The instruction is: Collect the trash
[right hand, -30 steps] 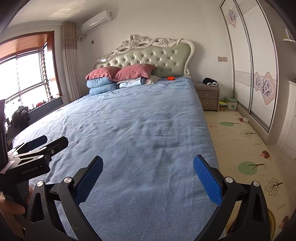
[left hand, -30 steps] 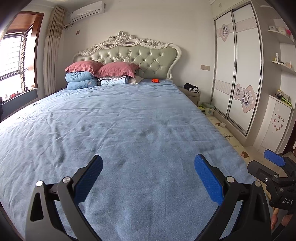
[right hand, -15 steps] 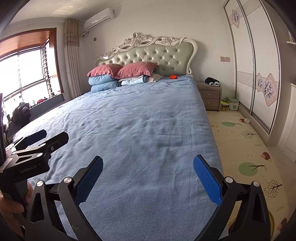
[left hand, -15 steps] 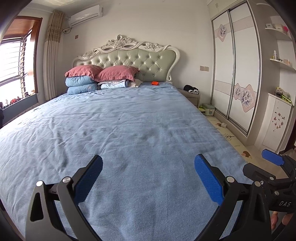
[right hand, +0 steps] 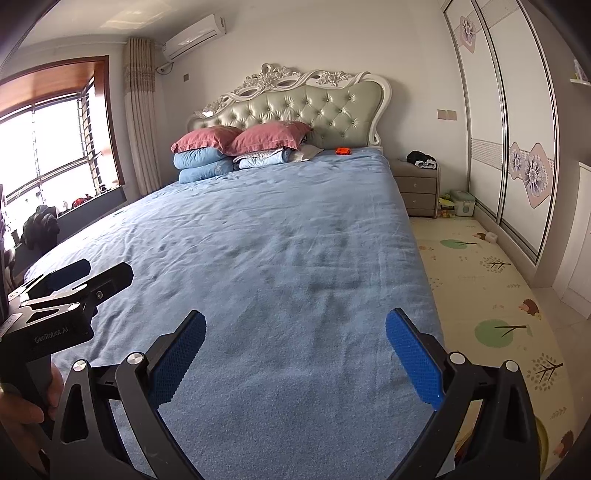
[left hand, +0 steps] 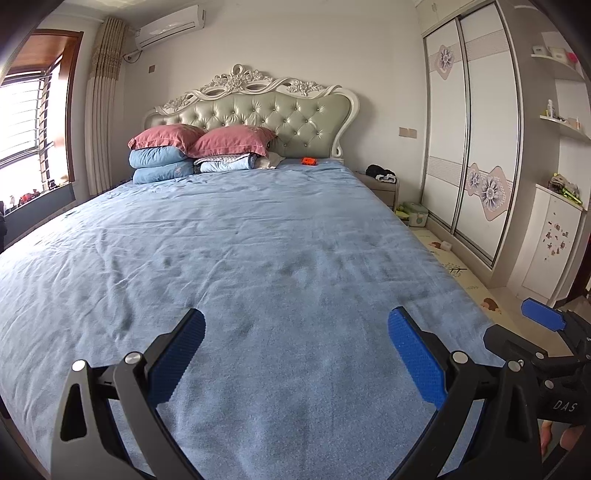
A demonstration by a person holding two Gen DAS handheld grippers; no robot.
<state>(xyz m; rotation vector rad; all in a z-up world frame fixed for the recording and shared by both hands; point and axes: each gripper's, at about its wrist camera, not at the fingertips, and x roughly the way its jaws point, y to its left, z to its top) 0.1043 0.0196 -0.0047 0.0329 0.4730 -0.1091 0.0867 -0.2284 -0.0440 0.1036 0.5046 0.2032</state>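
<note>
1. A home bedroom: a wide bed [left hand: 258, 266] under a blue cover fills the view, its tufted headboard [left hand: 255, 114] at 12 o'clock.
2. Stacked pillows [left hand: 199, 147] sit at 11 o'clock.
3. A sliding wardrobe [left hand: 469, 147] stands at 2 o'clock, a nightstand [right hand: 419, 184] beside the bed.
4. A curtained window [right hand: 55, 147] is at 9 o'clock, an air conditioner [left hand: 170, 26] high on the wall.

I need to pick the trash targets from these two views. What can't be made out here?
- Orange item by the headboard: too small in both views to tell if it is trash.
- Dark heap on the nightstand: too small to identify.
- Floor left of the bed: hidden by the bed itself.
- Small white thing on the mat: too small.
- Bed's near edge: covered by the left gripper and right gripper, both open and empty.
</note>
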